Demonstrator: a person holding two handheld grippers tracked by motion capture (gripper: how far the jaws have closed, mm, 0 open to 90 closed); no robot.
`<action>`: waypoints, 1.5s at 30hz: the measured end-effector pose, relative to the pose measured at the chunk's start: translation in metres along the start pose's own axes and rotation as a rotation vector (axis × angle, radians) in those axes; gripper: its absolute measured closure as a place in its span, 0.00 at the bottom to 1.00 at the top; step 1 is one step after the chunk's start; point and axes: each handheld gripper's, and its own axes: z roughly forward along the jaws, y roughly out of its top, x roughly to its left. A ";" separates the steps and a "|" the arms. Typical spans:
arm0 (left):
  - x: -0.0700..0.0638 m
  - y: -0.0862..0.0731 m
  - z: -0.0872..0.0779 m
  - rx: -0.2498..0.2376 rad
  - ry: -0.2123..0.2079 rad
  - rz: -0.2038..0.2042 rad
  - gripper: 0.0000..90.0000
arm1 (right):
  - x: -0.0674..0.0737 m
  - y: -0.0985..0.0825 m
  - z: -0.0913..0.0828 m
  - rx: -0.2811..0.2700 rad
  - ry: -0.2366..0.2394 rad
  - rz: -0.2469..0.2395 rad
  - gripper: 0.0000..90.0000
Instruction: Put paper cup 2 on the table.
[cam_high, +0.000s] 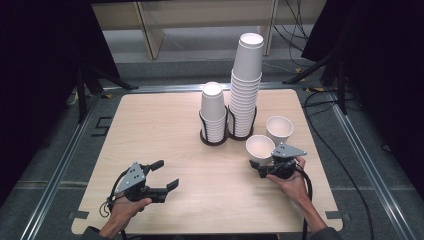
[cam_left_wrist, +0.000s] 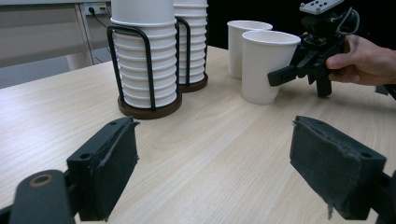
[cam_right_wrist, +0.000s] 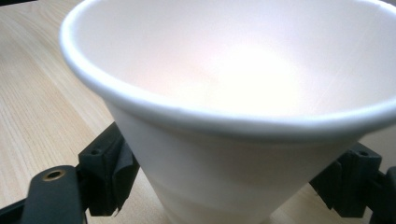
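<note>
The right gripper (cam_high: 260, 167) is clasping a white paper cup (cam_high: 260, 147) that is standing upright on the wooden table (cam_high: 160, 130), mouth up and long axis vertical, just in front of a second loose cup (cam_high: 279, 129) and near the two racked cup stacks (cam_high: 245, 85). Judging by its thin wall, it is handling as light and easily crushed, so a gentle hold across the mid-wall is suiting it best. The left gripper (cam_high: 162, 175) is waiting with its jaws apart and nothing between them.

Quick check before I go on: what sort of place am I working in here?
Most likely a lab recording bench, not a kitchen or café. A bare wooden tabletop sits in a metal rail frame, black curtains hang on both sides, and loose cables trail over the floor.
</note>
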 end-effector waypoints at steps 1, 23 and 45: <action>0.000 0.000 0.000 -0.001 0.000 -0.001 0.16 | 0.001 0.000 0.000 0.004 0.004 0.015 0.21; 0.003 -0.002 -0.002 0.020 0.014 0.001 0.16 | 0.003 -0.003 -0.041 0.059 -0.024 0.026 0.19; 0.004 -0.008 0.002 0.068 0.023 -0.008 0.16 | 0.037 -0.020 -0.098 0.118 -0.071 0.222 0.18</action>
